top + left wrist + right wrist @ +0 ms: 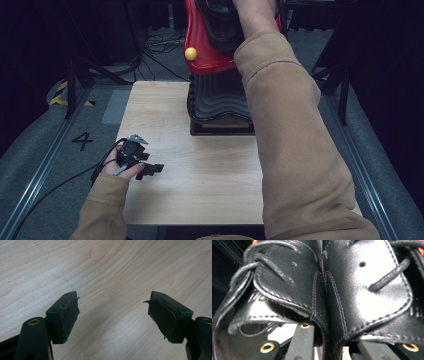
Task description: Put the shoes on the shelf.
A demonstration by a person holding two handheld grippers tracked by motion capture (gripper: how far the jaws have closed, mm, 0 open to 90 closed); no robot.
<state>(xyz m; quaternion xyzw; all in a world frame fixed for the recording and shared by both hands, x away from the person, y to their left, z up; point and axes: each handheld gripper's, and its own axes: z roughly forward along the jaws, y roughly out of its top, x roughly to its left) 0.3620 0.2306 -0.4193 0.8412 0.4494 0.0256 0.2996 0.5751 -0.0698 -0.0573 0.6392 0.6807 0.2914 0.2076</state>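
Black leather lace-up shoes point(352, 290) are pressed side by side right in front of my right gripper point(332, 340). Its jaws rise on either side of the leather where the two shoes meet, shut on it; the pads are hidden behind the leather. In the high view my right sleeve point(290, 140) reaches over the far table edge, where a black shoe point(220, 22) hangs by the hand. My left gripper point(156, 169) lies low over the wooden table point(200, 170) at its near left. Its jaws point(112, 312) stand wide apart over bare wood.
A red object point(200, 45) with a yellow ball point(190, 53) and a black ridged lower part point(220, 100) stands at the table's far edge. Cables lie on the grey floor point(30, 150) to the left. Dark frames stand around the table.
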